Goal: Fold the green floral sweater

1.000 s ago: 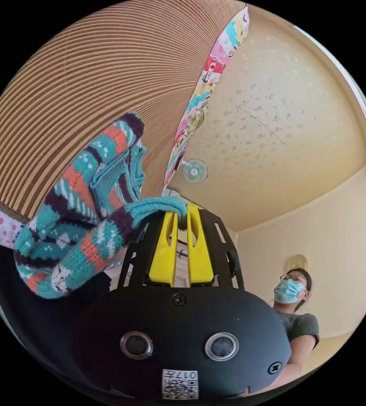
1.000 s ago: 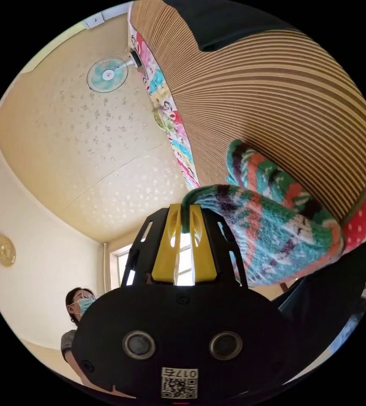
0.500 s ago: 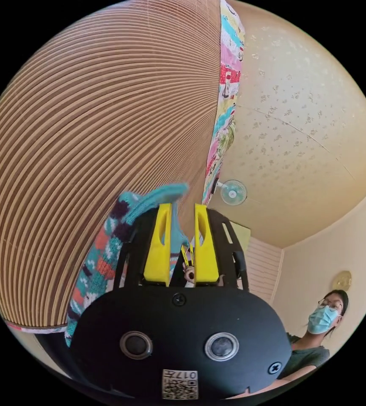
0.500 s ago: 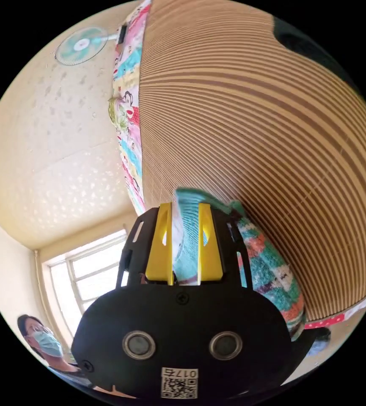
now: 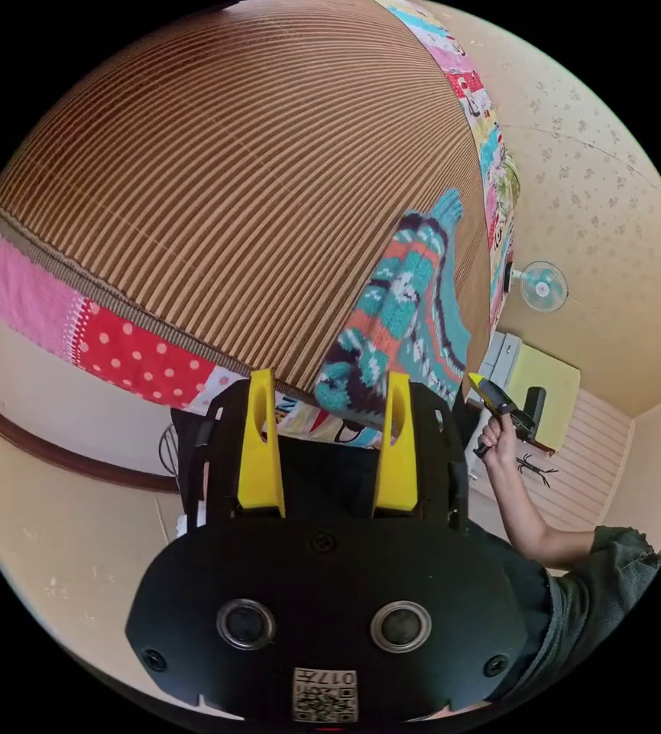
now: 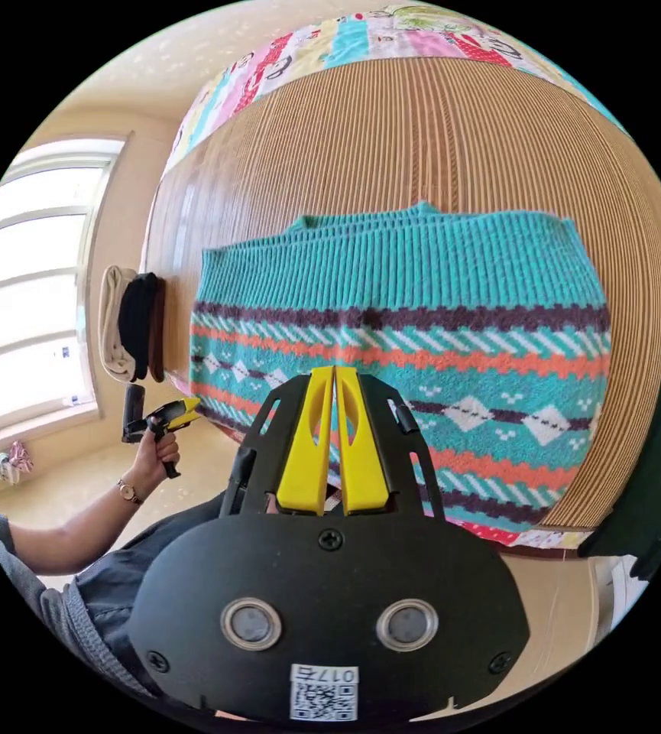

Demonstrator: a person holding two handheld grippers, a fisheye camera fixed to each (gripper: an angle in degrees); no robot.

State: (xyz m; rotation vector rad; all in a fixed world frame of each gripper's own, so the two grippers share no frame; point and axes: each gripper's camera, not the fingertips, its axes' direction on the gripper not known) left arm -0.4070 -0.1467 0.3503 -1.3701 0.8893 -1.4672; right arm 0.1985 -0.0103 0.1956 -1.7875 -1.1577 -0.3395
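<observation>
The sweater [image 6: 422, 336] is laid flat beyond the clenched, empty right tongs [image 6: 335, 375]; the left tongs [image 5: 330, 382] are released.

In the right gripper view the right gripper [image 6: 335, 375] and its black housing cover the sweater's [image 6: 452, 306] near edge and lower left corner. In the left gripper view the left gripper [image 5: 328, 382] hides the sweater's [image 5: 403, 321] near end. The folded clothes [image 6: 131, 325] by the window are too small to tell apart.
</observation>
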